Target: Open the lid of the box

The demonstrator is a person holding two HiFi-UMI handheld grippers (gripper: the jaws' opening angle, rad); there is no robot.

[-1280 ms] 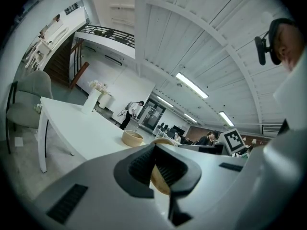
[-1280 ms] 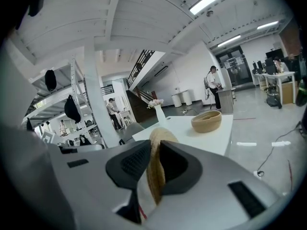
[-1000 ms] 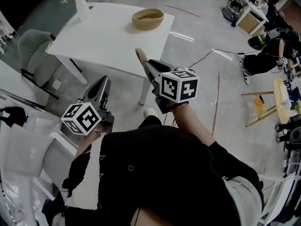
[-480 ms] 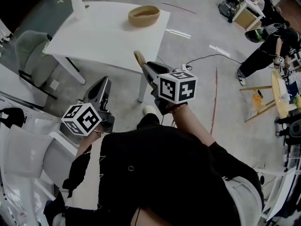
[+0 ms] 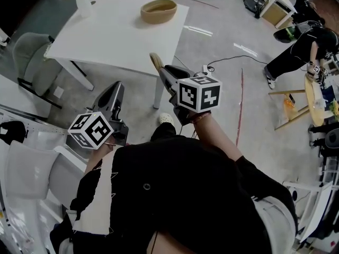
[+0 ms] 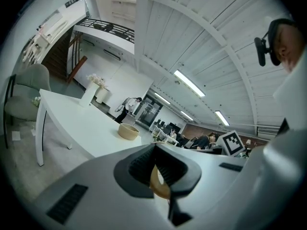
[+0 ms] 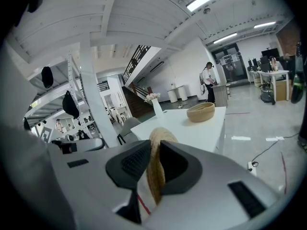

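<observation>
Now right tool [image 5: 163, 71] clamps woven lid [image 5: 155, 61], well apart from box [image 5: 158, 10] on table [image 5: 106, 36]; left tool [image 5: 116, 88] closed.

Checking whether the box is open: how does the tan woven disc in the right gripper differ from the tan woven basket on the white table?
The tan woven disc is flat and stands on edge; the tan woven basket is deep and open-topped. The disc is clamped in the right gripper, off the white table; the basket sits on it, untouched. Both are round, of like tan weave.
</observation>
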